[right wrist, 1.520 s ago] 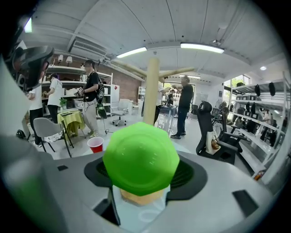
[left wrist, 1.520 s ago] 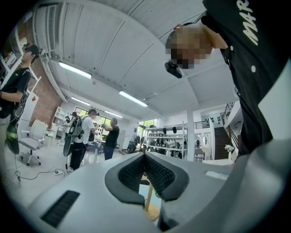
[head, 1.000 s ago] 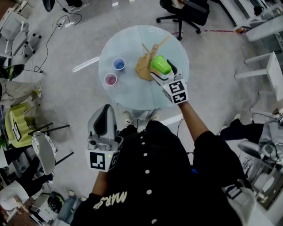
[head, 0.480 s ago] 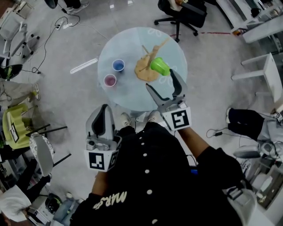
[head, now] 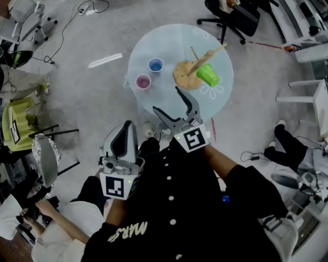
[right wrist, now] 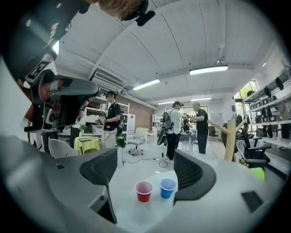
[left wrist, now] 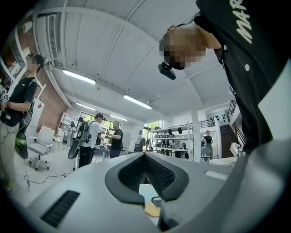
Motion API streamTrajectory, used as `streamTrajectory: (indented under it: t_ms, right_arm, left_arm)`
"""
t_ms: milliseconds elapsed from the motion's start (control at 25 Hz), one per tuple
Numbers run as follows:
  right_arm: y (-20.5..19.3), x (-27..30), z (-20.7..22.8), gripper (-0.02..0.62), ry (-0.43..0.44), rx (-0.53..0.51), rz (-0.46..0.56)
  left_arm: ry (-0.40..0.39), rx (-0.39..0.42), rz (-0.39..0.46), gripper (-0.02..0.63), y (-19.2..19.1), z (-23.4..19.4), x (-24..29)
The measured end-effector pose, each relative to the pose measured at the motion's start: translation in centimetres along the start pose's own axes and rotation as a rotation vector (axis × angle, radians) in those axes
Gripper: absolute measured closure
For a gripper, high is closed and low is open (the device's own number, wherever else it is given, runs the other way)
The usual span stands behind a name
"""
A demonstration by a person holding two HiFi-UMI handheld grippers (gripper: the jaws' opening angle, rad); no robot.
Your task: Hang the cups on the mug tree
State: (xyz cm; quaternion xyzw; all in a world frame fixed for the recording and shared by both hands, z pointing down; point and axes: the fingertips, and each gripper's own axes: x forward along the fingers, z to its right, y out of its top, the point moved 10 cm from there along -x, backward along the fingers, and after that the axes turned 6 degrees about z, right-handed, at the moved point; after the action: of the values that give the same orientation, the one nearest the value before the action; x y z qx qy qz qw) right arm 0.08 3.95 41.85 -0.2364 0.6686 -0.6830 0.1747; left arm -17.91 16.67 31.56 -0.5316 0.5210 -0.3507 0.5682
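Observation:
A green cup [head: 207, 74] hangs tilted on a peg of the wooden mug tree [head: 190, 71] at the right of the round glass table [head: 169, 43]. On the table's left stand a blue cup [head: 155, 65] and a red cup [head: 143, 81], both upright. My right gripper [head: 168, 101] is over the table's near edge. It is open, its jaws have just closed a little, and nothing is between them. In the right gripper view it [right wrist: 146, 169] frames the red cup [right wrist: 143, 190] and blue cup [right wrist: 168, 187]. My left gripper [head: 124, 130] stays shut and empty near my body.
A black office chair [head: 230, 13] stands beyond the table. A yellow-green chair [head: 15, 128] and a grey one [head: 45, 158] are on the left, and cables [head: 66, 23] lie on the floor. A person's arm [head: 59, 222] shows at the lower left. People stand in the background.
My right gripper let go of the green cup, which now hangs on the tree. It drew back toward me and to the left, jaws open. The left gripper barely moved.

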Motion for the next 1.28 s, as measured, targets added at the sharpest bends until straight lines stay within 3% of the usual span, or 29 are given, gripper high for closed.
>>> streamTrajectory:
  t_ms: [320,760,960,1280]
  right_arm:
    - [-5.8,6.1,0.1,0.201,0.027,0.038,-0.139]
    - [-17.0,11.4,-1.2,0.196,-0.006,0.044,-0.279]
    - [-21.8,12.7,-0.7,0.190,-0.014,0.035,-0.318]
    - [-23.4,18.5,0.1,0.194,-0.032,0.011,-0.360]
  left_arm:
    - [0.068,-0.002,-0.031,0.612,-1.1,-3.4,-1.4]
    - [0.122,0.006,-0.067,0.612,-3.4,-3.9,-6.4]
    - [0.139,0.006,-0.120,0.612,-6.3,-3.4,-7.7]
    - [0.158,-0.029,-0.159,0.612,-7.3,-8.3,-6.4]
